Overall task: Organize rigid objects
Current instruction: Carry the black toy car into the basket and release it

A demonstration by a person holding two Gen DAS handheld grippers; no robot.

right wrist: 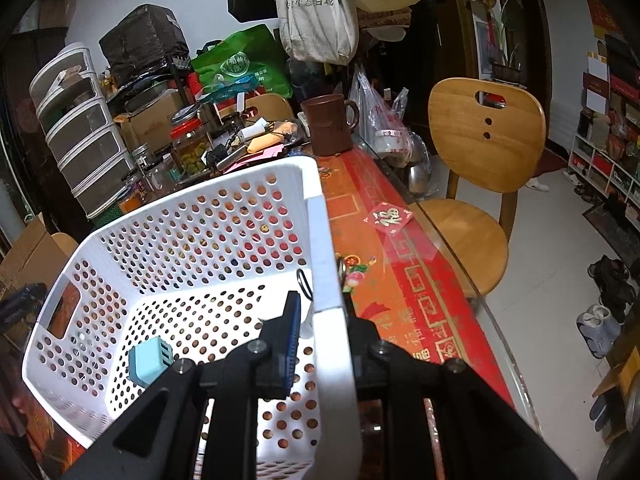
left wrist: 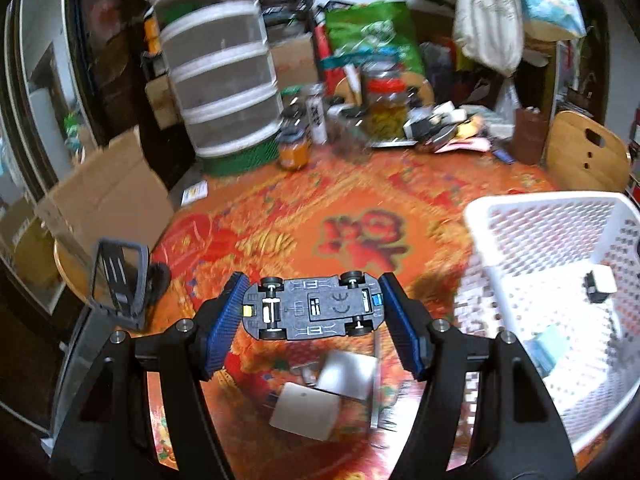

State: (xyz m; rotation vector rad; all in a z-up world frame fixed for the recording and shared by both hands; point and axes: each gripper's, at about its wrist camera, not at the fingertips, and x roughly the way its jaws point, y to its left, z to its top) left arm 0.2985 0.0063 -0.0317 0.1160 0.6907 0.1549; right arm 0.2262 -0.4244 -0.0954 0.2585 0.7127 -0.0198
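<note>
Two tongs in use. Left tongs [left wrist: 313,307] pinching toy car [left wrist: 312,307] end to end between blue pads, underside facing camera, held above orange worktop [left wrist: 280,216], left of white basket [left wrist: 520,208]. Right tongs [right wrist: 320,332] clamped on basket's near wall [right wrist: 328,320], one finger inside, one outside. Inside basket: teal charger block [right wrist: 150,360], small black-and-white item [left wrist: 600,286].

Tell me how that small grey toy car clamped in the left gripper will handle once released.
The small grey toy car looks rigid, hard plastic, probably light. Its four wheels show, so it may roll on landing. The left gripper pinches only its ends; slipping seems possible.
</note>
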